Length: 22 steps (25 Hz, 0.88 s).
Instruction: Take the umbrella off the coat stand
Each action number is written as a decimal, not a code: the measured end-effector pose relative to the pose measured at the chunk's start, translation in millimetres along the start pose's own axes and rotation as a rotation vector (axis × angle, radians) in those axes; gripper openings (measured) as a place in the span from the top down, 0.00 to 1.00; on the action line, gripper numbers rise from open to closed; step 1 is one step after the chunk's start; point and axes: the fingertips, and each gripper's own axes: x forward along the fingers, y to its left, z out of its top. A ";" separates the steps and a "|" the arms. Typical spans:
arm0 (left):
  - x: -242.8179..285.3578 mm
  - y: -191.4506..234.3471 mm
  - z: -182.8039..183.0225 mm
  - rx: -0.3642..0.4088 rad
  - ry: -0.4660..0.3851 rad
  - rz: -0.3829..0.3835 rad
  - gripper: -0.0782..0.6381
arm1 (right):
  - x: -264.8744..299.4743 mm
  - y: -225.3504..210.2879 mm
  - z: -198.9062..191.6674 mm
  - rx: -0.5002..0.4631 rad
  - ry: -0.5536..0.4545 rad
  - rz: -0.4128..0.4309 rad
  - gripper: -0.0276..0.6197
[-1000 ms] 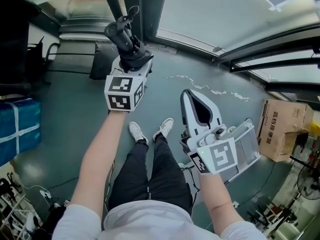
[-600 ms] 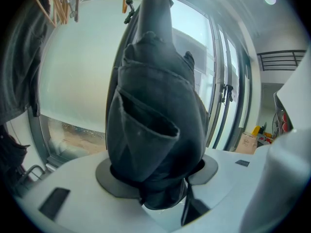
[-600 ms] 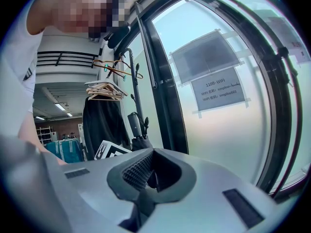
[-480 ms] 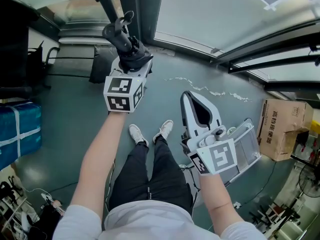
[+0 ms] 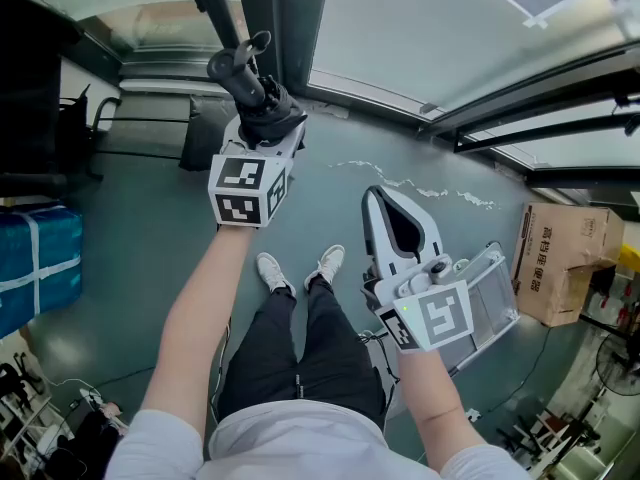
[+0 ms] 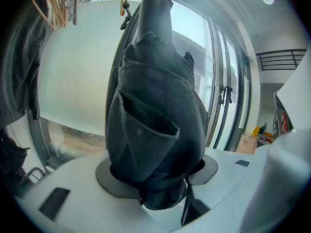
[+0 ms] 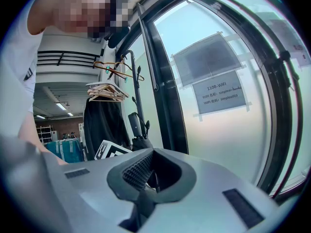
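Observation:
The folded black umbrella (image 5: 250, 86) stands upright in my left gripper (image 5: 265, 118), which is shut on its lower folds. Its handle and strap loop (image 5: 262, 42) rise close beside the dark pole of the coat stand (image 5: 215, 8). In the left gripper view the umbrella's cloth (image 6: 155, 125) fills the space between the pads of the left gripper (image 6: 155, 178). Whether the strap still hangs from a hook I cannot tell. My right gripper (image 5: 378, 193) hovers lower right, shut with nothing in it. The right gripper view shows the umbrella (image 7: 136, 125) beside the stand (image 7: 137, 91).
A black coat (image 7: 102, 125) and wooden hangers (image 7: 104, 89) hang on the stand. A frosted glass wall with a dark frame (image 5: 300, 28) runs behind. On the floor sit a cardboard box (image 5: 565, 258), a blue wrapped bundle (image 5: 35, 258) and a black bag (image 5: 205, 123). The person's shoes (image 5: 300, 266) show below.

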 end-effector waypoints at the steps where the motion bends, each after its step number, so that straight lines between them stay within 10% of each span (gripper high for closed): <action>1: 0.1 -0.1 0.9 -0.002 -0.001 0.001 0.55 | -0.2 -0.1 0.7 -0.001 -0.001 0.000 0.93; 22: -6.8 -4.4 15.9 -0.035 0.003 0.000 0.55 | 1.8 -1.7 16.6 -0.003 -0.017 0.021 0.93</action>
